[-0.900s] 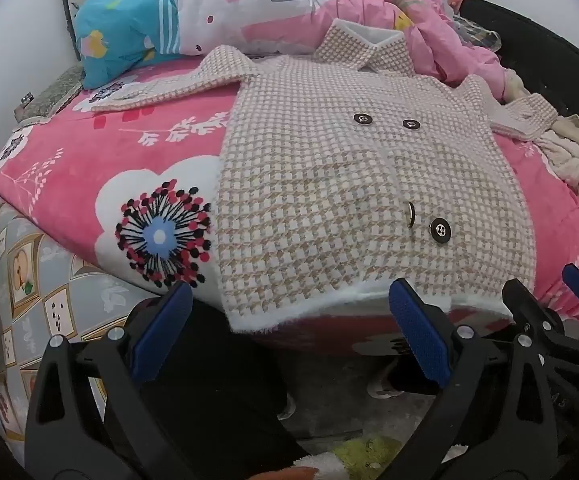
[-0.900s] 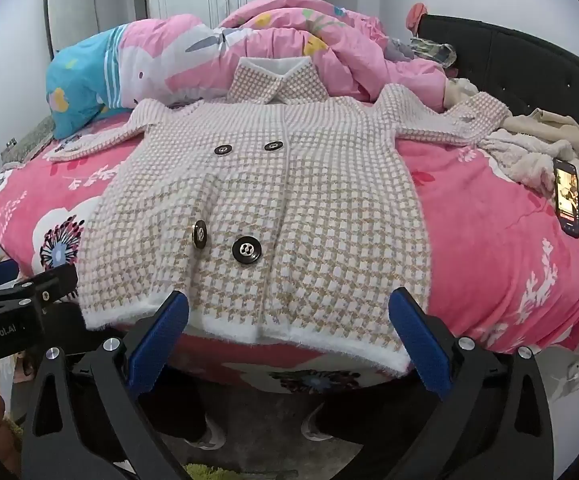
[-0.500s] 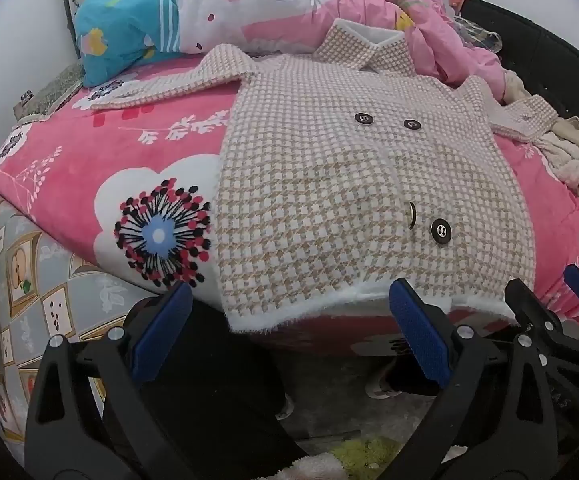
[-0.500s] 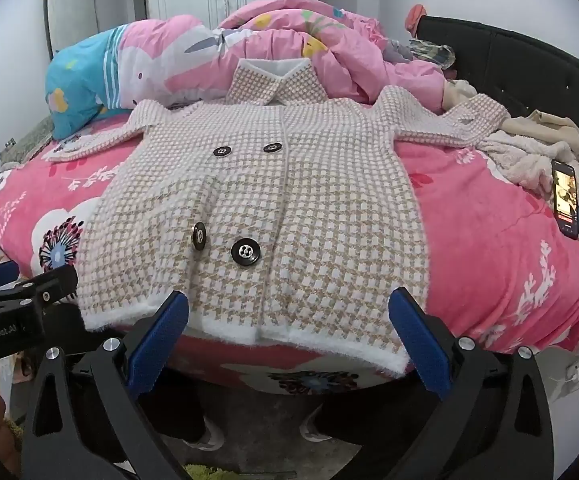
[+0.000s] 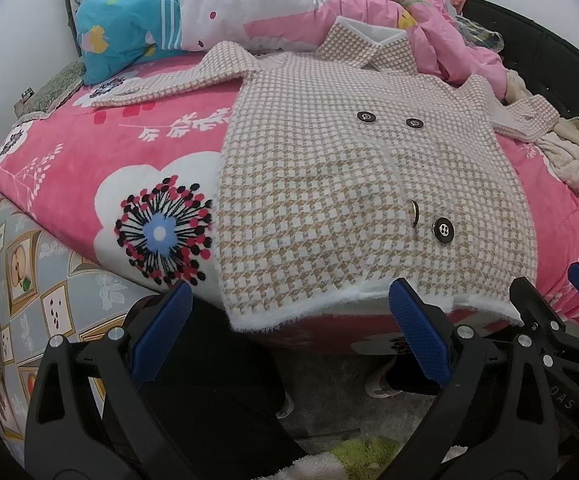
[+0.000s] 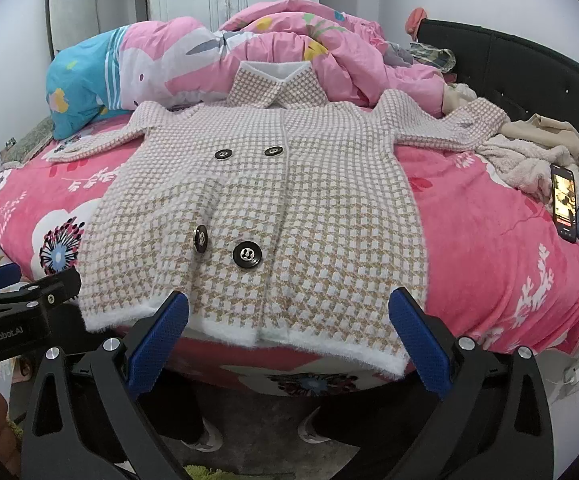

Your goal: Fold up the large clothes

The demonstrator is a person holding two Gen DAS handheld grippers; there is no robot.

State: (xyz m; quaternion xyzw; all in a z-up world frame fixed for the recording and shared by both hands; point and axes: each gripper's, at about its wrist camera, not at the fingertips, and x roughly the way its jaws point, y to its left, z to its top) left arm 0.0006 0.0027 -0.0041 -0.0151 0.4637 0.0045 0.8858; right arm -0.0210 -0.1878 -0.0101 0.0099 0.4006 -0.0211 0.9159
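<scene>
Almost nothing has moved: we hold both grippers, left [image 5: 291, 334] and right [image 6: 289, 334], jaws apart and empty, just short of the coat's [image 6: 265, 216] hem. Beyond the jaws, the coat lies flat, buttoned, sleeves spread on the bed [image 6: 489, 240]. No fold is made; all folding remains.

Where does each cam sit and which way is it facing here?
Left wrist: on the left tool, off the bed's foot edge, facing the headboard across the checked coat; both open fingers show, plus the right tool at the right edge.
Right wrist: on the right tool, further right, same heading, centred on the coat hem; its open fingers and the left tool show.
Shared: coat, pink bedspread, phone, piled duvet.
</scene>
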